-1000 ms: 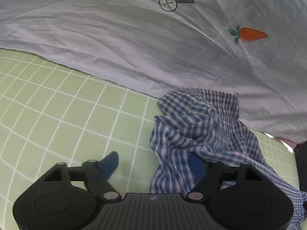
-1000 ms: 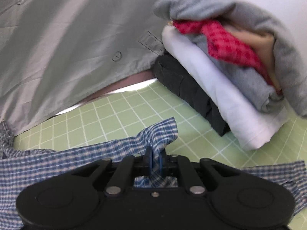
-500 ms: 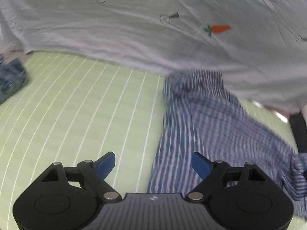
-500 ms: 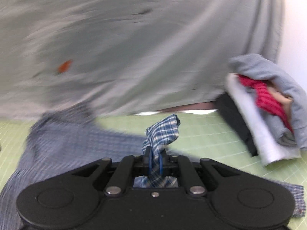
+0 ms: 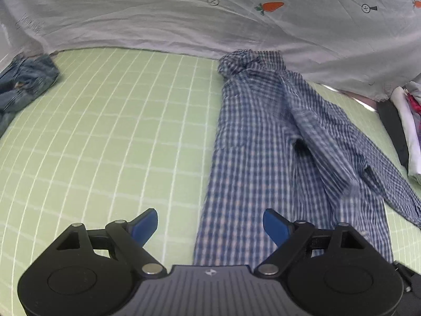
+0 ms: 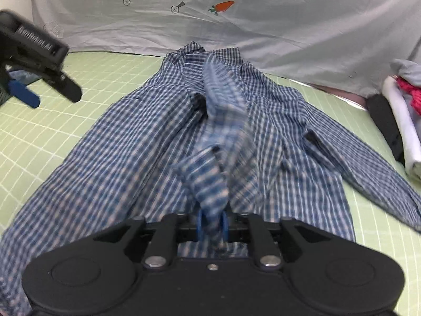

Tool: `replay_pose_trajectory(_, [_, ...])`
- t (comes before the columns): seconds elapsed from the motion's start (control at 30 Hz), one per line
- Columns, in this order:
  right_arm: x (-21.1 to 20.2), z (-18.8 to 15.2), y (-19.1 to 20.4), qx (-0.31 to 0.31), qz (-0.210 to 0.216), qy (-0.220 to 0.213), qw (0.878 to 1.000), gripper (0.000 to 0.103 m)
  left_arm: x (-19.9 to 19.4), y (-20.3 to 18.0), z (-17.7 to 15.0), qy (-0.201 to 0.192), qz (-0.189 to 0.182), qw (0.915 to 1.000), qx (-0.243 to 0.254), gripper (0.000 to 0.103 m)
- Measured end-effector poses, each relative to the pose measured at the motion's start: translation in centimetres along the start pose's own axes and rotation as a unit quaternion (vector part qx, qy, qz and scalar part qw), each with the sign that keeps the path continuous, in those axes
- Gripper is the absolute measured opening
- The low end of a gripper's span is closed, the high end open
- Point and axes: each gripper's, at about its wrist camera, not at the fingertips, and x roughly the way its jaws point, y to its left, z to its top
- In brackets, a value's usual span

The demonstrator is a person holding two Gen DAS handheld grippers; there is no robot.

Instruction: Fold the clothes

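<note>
Right wrist view: your right claw (image 6: 212, 222) pinches the checked shirt (image 6: 147, 142); left claw (image 5: 210, 223) spread beside it; folding not started.

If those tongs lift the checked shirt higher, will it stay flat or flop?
Probably flop: the checked shirt already bunches where the right tongs pinch it. It looks thin and light. Its sleeve would likely trail across the green mat.

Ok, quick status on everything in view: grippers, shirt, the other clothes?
Left gripper: open, empty, over the shirt's edge.
Right gripper: shut on a pinch of shirt fabric.
Checked shirt: spread on the green mat, unfolded, one strip lifted.
Jeans: crumpled, far left.
Clothes stack: folded, far right.
</note>
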Motion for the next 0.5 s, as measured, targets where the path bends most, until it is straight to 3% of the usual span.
replay_pose_trajectory(0.07, [-0.9,-0.1,0.2,0.016,-0.002,-0.005,1.000,0.036,-0.6,0.8,-1.0,0.004,0.004,1.0000,-0.003,0.088])
replay_pose_trajectory(0.27, [-1.7,-0.4,1.8,0.027,-0.002,-0.010,1.000,0.049,-2.4,2.6,-3.3,0.016,0.012,0.9998,0.000,0.091])
replay_pose_trajectory(0.5, [-1.0,-1.4,4.2,0.005,-0.009,0.005,1.000,0.049,-3.9,3.3,-5.2,0.020,0.008,0.9996,0.019,0.091])
